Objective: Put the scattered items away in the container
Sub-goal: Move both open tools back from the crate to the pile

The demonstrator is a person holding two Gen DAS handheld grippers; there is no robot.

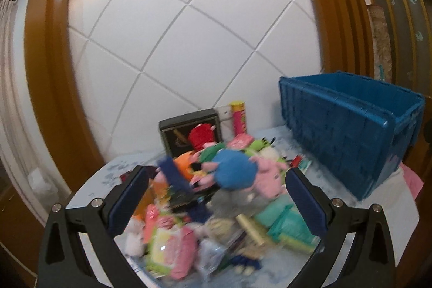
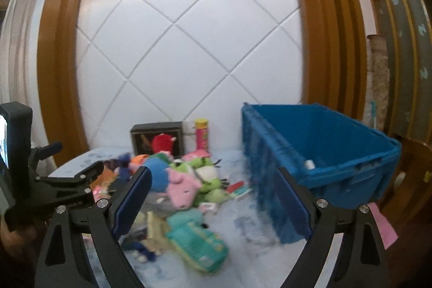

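Observation:
A heap of soft toys and packets lies on a pale blue patterned surface (image 2: pixel 243 228): a blue plush (image 1: pixel 233 170), a pink plush (image 1: pixel 267 177) (image 2: pixel 182 186), green plush toys (image 2: pixel 210 180) and a mint green packet (image 1: pixel 290 226) (image 2: pixel 198 239). A big blue plastic crate (image 1: pixel 348 126) (image 2: pixel 324 153) stands open to the right of the heap. My left gripper (image 1: pixel 216 201) is open, held above the near side of the heap, nothing pressed between its pads. My right gripper (image 2: pixel 213 203) is open too, between the heap and the crate's near corner. The picture is blurred.
Against the white quilted wall stand a dark box (image 1: pixel 189 130) (image 2: pixel 158 136) with a red toy in front and a pink tube can with a yellow lid (image 1: pixel 239 118) (image 2: pixel 202 134). Wooden frames flank the wall. The left gripper's body (image 2: pixel 48 188) shows in the right wrist view.

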